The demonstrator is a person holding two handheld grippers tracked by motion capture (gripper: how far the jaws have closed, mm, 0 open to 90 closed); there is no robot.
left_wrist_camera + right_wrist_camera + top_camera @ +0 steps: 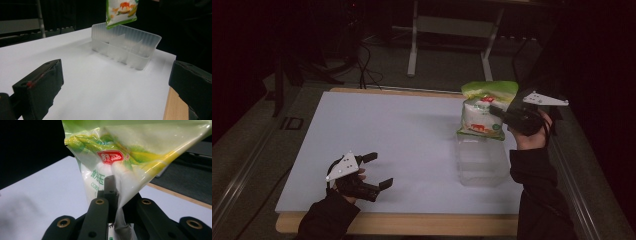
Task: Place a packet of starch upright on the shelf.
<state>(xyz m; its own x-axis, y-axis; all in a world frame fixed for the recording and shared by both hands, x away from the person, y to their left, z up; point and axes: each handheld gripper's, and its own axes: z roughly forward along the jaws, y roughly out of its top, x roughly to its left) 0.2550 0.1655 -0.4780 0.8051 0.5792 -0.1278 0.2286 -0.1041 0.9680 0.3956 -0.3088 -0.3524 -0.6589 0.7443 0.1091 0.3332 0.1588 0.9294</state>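
Note:
A green and white bag of corn starch (482, 110) hangs in the air over the far end of a clear plastic bin (481, 161) at the table's right. My right gripper (498, 111) is shut on the bag's side; in the right gripper view the bag (125, 157) is pinched between the black jaws. The bin (126, 47) has dividers inside, and the bag's bottom edge (121, 12) hangs just above its far rim. My left gripper (379, 171) rests open near the table's front left, nothing between its fingers (40, 87).
The white table top (392, 135) has a wooden front edge (412, 224). A metal frame stand (452, 30) and cables lie on the dark floor beyond the table. The person's dark sleeves (539, 195) come in from the bottom.

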